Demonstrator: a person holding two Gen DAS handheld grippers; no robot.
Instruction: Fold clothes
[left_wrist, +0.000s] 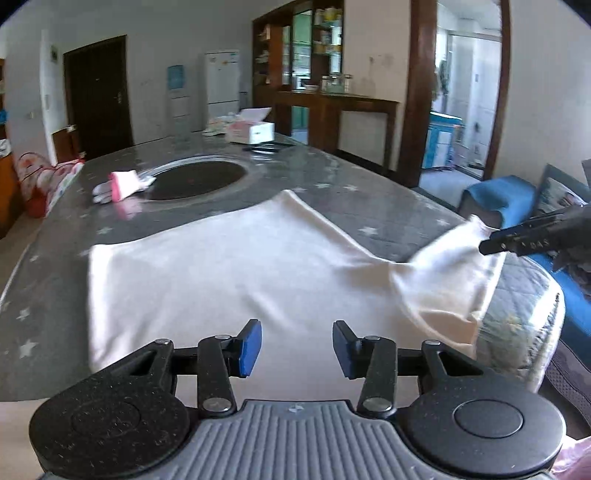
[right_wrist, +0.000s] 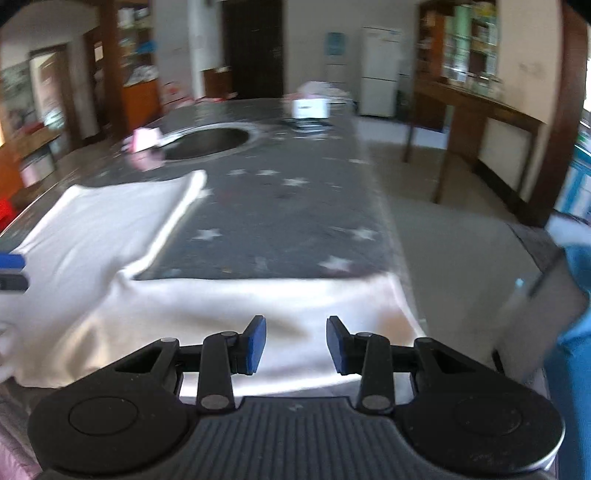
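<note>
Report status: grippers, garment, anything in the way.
Left gripper open, right gripper open. White garment flat on table, unfolded. Pink item far off.

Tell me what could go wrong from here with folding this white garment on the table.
1. The white garment drapes over the table's near right corner, so that end might slide off.
2. The left gripper and right gripper are both open with nothing pinched; closing now may grab a single layer or miss.
3. The pink cloth by the dark round inset could get swept by a far fold.
</note>
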